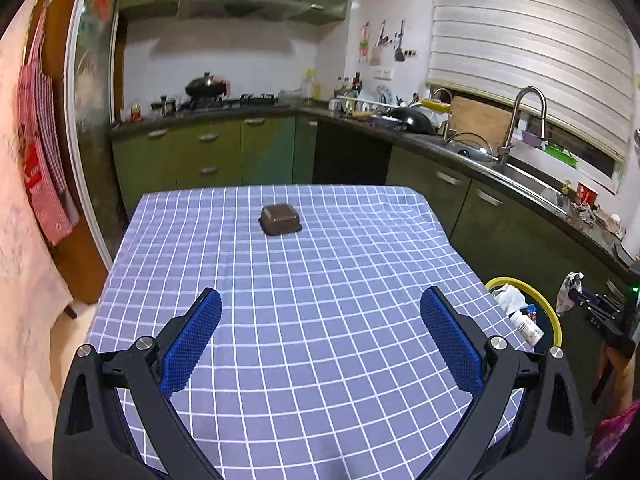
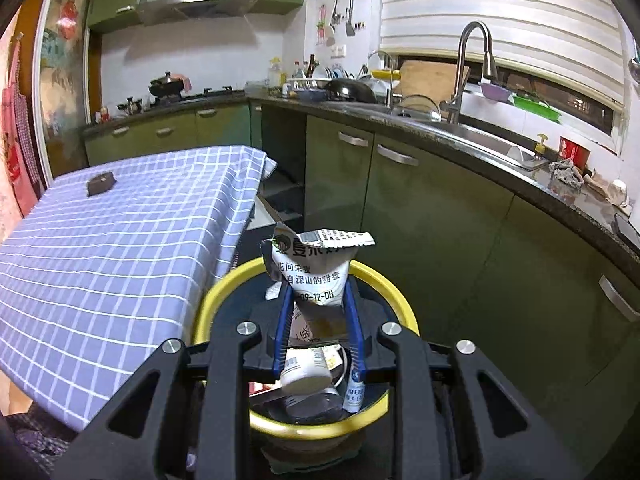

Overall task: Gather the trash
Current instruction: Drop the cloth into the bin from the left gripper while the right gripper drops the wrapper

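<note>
While my right gripper [image 2: 318, 300] clenched the crumpled wrapper [image 2: 314, 266] directly above the yellow-rimmed bin [image 2: 208, 300], my left gripper [image 1: 320, 320], released wide, faced the brown box [image 1: 280, 220] far beyond that bin.

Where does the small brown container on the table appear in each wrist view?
Left wrist: brown container upper centre, on the checked tablecloth, ahead of the open left gripper.
Right wrist: far left, near the table's far end.
Shared landmark: yellow-rimmed bin.
</note>
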A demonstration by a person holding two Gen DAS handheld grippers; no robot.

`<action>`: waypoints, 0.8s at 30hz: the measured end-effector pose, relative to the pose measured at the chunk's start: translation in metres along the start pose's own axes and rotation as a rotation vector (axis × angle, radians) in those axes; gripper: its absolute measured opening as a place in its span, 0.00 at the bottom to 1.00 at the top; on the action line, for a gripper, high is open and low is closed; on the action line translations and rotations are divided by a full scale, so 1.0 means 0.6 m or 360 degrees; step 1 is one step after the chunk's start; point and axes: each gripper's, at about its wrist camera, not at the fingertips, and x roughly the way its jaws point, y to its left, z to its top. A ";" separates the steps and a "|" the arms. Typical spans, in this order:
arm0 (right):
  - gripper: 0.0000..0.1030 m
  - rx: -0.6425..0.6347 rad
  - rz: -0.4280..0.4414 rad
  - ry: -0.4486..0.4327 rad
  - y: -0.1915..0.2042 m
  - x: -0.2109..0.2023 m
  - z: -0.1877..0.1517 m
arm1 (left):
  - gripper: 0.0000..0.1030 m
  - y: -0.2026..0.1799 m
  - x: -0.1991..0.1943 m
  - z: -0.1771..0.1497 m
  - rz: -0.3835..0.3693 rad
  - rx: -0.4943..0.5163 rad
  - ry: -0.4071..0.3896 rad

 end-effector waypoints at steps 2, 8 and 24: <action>0.23 0.0001 -0.0013 0.0031 -0.005 0.016 -0.001 | 0.95 0.000 0.007 -0.002 -0.0016 -0.0016 0.0016; 0.23 0.0019 -0.0047 0.0115 -0.020 0.051 -0.007 | 0.95 -0.020 0.015 -0.002 -0.0043 0.0018 0.0022; 0.42 0.0026 -0.0107 0.0203 -0.028 0.095 -0.009 | 0.95 -0.040 0.027 -0.003 -0.0062 0.0065 0.0076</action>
